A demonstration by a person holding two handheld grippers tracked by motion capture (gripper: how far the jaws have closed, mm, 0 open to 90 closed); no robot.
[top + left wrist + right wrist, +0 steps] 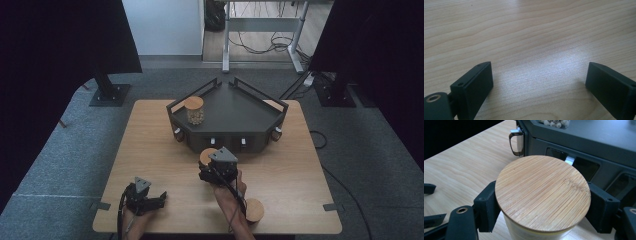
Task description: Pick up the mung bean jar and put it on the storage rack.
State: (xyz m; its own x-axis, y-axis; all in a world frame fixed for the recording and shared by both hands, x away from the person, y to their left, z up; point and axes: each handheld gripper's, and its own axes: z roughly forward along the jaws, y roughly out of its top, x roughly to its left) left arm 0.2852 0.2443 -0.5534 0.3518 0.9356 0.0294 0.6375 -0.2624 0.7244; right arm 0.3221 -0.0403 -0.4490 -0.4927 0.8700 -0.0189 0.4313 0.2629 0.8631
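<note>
My right gripper [216,169] is shut on a glass jar with a round bamboo lid [542,192], with one black jaw pressed against each side of it. The held jar [206,155] is just in front of the dark corner-shaped rack [235,107]. I cannot tell if the jar touches the table. A second jar [194,111], holding pale round pieces, stands on the rack's top at its left. A third lidded jar [254,210] stands near the table's front edge, right of the person's forearm. My left gripper [537,75] is open over bare wood at the front left [146,198].
The rack's front face [584,167] has dark slots, and a brown handle-shaped piece [515,144] hangs at its left corner. The wooden table [150,150] stands on grey carpet. Black stands and curtains flank it, and a desk frame with cables stands behind.
</note>
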